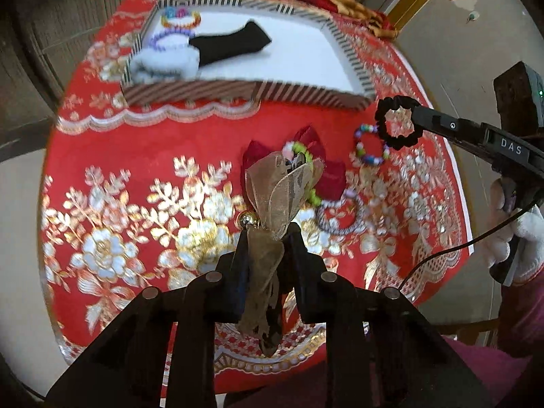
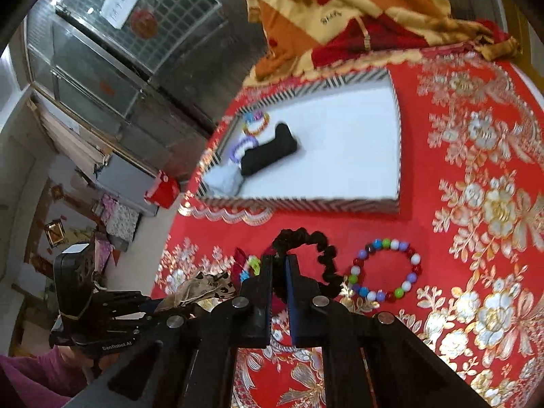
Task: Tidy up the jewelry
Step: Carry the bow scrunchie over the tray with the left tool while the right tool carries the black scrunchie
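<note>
Left wrist view: ribbon bow (image 1: 278, 190) pinched in left gripper (image 1: 267, 238), black scrunchie (image 1: 397, 122) clamped in right gripper (image 1: 416, 115), both held above the cloth; transfer to tray (image 1: 350, 47) judged next.

A round counter (image 1: 142, 156) draped in red cloth with gold and white flowers stands on a pale floor (image 1: 20, 204), near a glass-fronted cabinet (image 2: 112, 68) bearing a paper notice (image 2: 120, 1), with folded orange-and-red fabric (image 2: 333, 10) heaped at its far edge.
</note>
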Available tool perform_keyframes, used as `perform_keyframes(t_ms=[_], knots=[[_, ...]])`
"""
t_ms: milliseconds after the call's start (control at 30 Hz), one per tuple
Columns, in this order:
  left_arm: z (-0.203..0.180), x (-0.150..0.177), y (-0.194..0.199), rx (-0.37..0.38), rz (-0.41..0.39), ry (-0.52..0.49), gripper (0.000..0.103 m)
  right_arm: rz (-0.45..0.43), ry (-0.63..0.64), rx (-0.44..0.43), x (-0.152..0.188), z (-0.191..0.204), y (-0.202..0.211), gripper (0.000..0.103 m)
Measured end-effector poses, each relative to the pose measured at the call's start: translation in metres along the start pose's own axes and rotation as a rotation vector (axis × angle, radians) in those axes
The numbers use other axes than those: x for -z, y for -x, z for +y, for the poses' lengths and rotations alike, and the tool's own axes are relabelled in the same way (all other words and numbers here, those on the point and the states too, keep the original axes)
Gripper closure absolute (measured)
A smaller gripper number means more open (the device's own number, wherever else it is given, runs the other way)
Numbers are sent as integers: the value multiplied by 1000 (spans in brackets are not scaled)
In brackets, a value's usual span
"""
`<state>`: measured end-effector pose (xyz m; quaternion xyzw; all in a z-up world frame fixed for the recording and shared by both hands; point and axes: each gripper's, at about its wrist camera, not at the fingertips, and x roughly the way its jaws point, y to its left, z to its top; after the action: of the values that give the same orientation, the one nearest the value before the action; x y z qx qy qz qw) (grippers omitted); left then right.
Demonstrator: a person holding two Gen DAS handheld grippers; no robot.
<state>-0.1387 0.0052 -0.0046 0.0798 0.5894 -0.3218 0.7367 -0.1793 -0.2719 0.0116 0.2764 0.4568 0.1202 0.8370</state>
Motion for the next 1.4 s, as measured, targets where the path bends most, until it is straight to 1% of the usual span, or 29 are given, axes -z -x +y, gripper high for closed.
perform_keyframes(t_ms=[200,267,467,667,1067,1400], knots=[[-5,-21,28,-1,-68,-27,82,-45,11,-3,-14,8,13,96],[-6,-34,35,-12,-92,-33,82,-58,12,1,-21,8,18,96],[-9,-67,42,-57,-151,-43,82,-82,30,25,-38,9,25,96],[-11,-101,43,-94,-192,-55,82,-93,30,40,-55,5,25,96],[-10,-161,38,-144,-228,-47,82,-94,50,64,-84,-2,18,96],[-14,-205,20,-163,-220,-46,82,-82,46,62,-109,-14,-2,96]])
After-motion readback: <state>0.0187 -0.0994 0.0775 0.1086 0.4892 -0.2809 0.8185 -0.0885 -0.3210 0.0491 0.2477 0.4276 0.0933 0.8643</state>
